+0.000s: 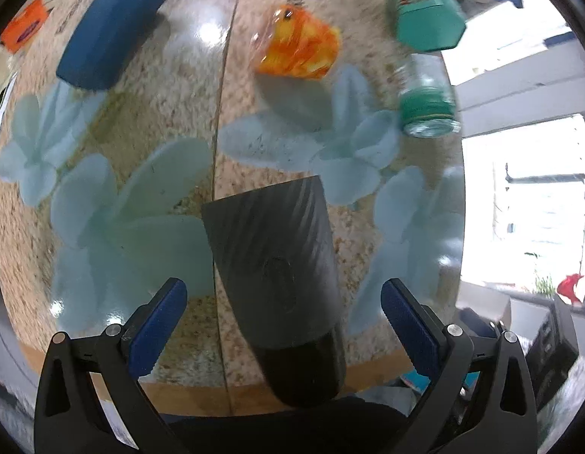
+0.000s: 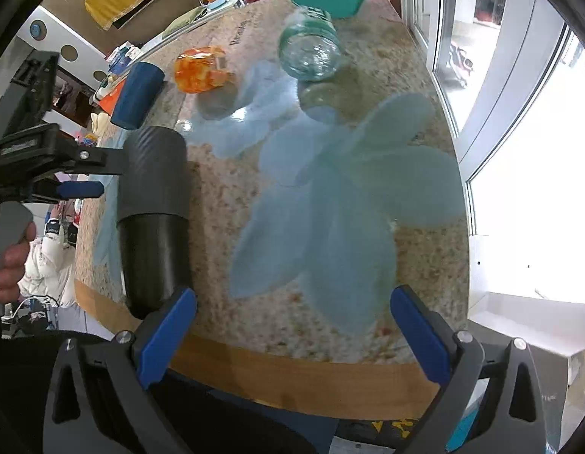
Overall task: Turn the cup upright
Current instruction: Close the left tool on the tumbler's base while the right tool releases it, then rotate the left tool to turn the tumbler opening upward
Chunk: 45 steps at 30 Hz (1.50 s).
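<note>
A dark ribbed cup (image 1: 277, 265) lies on its side on the speckled table with pale blue flowers (image 1: 148, 121), near the front edge. My left gripper (image 1: 284, 302) is open, with one blue pad on each side of the cup and not touching it. In the right wrist view the cup (image 2: 154, 204) lies at the left. My right gripper (image 2: 292, 325) is open and empty over the table's front edge, to the right of the cup. The left gripper (image 2: 80, 174) shows beside the cup there.
A blue case (image 1: 110, 26), an orange wrapped item (image 1: 300, 45), a clear jar on its side (image 1: 428, 98) and a teal box (image 1: 425, 7) lie farther back. The wooden table rim (image 2: 311, 382) runs along the front. Windows are on the right.
</note>
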Available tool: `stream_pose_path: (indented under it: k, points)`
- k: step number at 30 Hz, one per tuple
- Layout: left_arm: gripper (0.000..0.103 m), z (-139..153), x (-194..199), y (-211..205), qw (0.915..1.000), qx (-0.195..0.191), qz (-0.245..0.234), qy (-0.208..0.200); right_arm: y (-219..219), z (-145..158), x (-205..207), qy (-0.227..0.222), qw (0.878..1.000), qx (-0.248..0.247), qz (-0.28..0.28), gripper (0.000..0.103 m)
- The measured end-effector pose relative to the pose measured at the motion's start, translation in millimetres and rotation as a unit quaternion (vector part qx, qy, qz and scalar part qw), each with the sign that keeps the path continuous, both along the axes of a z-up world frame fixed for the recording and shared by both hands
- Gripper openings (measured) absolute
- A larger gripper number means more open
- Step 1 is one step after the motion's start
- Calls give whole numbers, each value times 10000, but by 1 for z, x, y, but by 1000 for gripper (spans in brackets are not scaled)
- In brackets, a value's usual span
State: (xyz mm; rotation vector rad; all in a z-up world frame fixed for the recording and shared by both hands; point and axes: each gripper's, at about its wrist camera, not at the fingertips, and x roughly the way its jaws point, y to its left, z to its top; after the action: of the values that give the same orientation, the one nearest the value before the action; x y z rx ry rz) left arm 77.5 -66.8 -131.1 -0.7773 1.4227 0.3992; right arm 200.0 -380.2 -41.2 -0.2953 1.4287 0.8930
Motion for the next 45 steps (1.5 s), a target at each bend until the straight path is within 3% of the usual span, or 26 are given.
stream_pose_path:
  k: [15,22,24,27,32,40,45]
  points:
    - [103,-64,31,10,9961,61,529,705,-22,-24,34,388,9991,-69,159,103]
    - [102,-81,24,11,9933,31,730,899,-22,-29,43,503,9986,-110,81,103]
    - [98,-88,22,10,9925,-21,785,934,-22,-30,44,517,9986,-103,86,103]
    - [98,-86,21,9,9932,83,739,900,-20,-33,45,559,9983,-101,83,103]
    - [83,-77,27,10,9938,249,638,875,-18,-34,44,568,9983,-101,73,103]
    - [82,-74,26,11,9945,89,704,776,-18,-33,42,576,9983,-91,-33,103]
    - [82,-57,17,10,9963,36,643,562,-19,-34,41,596,9981,-72,-124,103]
